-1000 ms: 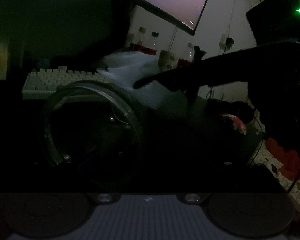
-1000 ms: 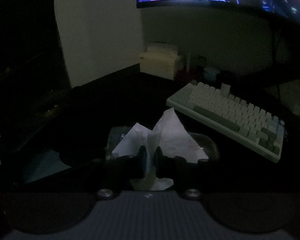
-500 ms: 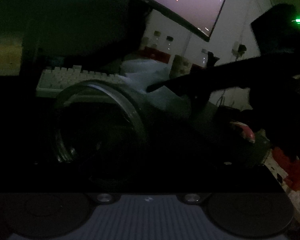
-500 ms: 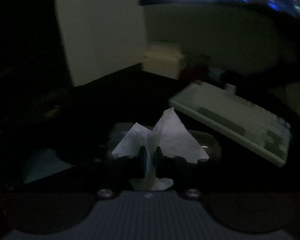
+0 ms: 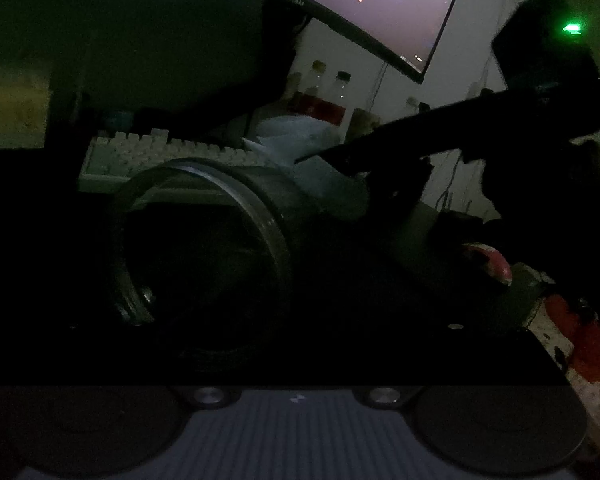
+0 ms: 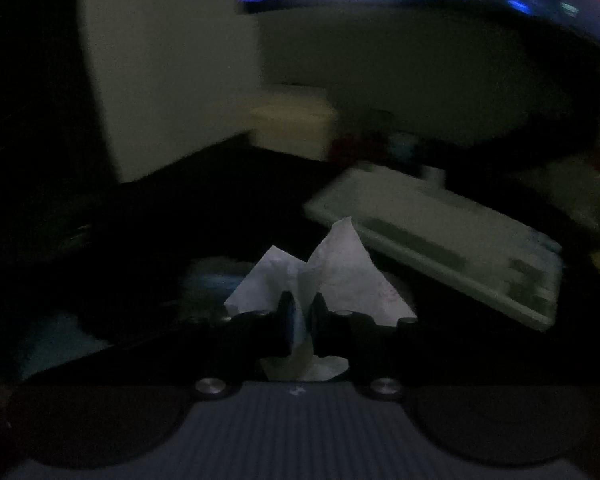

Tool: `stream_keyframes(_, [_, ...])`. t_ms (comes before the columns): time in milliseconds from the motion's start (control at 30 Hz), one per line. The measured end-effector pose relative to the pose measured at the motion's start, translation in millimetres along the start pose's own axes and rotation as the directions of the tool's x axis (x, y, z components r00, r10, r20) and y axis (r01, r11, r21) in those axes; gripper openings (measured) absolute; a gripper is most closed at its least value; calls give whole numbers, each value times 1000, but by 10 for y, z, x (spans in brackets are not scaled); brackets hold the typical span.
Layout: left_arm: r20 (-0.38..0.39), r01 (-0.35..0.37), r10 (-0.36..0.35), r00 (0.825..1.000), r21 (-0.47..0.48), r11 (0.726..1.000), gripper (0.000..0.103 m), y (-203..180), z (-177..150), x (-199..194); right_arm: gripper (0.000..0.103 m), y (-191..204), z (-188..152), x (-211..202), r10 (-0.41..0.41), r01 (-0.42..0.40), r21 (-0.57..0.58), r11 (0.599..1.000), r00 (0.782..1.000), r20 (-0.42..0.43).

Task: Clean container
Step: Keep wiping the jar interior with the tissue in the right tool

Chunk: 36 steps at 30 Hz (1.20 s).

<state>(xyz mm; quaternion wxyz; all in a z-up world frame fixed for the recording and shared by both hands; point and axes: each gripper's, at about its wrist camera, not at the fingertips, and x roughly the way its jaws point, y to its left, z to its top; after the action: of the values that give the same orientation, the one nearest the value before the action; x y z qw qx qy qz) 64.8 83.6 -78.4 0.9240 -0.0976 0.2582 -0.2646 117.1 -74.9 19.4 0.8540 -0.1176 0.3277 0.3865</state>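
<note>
Right tongs are clenched on the tissue, pressed against the container's outer wall. It lies on its side, mouth toward the left tongs, whose grip I cannot tell. Best wipe with steady pressure, avoiding the keyboard beyond.

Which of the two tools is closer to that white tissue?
Right. The right tool is shut on the tissue, pinching it between its fingers. The left tool's fingers cannot be made out in the dark; its camera looks at the container, with the tissue beyond.
</note>
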Motion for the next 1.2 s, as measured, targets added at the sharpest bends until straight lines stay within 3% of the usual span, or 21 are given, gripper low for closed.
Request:
stream_keyframes(67, [0, 0, 0, 1000, -1, 1000, 103, 3, 2, -4, 12, 127, -18, -25, 32, -32, -27, 999, 999, 3])
stream_keyframes(167, [3, 4, -4, 1000, -4, 1000, 103, 13, -1, -12, 12, 121, -32, -25, 16, -16, -51, 999, 1000, 4])
stream_keyframes(400, [1, 10, -10, 1000, 10, 1000, 103, -18, -15, -8, 13, -392, -5, -8, -139, 140, 76, 987, 990, -23])
stream_keyframes(700, [9, 39, -39, 999, 11, 999, 103, -149, -89, -4, 13, -37, 1, -124, -8, 8, 6, 1000, 1000, 9])
stream_keyframes(867, [5, 44, -44, 999, 21, 999, 103, -213, -113, -8, 13, -84, 8, -134, -58, 58, -22, 998, 998, -23])
stream_keyframes(967, [3, 51, -51, 999, 32, 998, 103, -250, -123, 0, 14, -200, 54, -130, -132, 132, -4, 991, 987, -88])
stream_keyframes(1200, [0, 81, -81, 997, 79, 994, 103, -367, -168, 59, 11, -217, 57, -181, -91, 93, 12, 996, 991, -99])
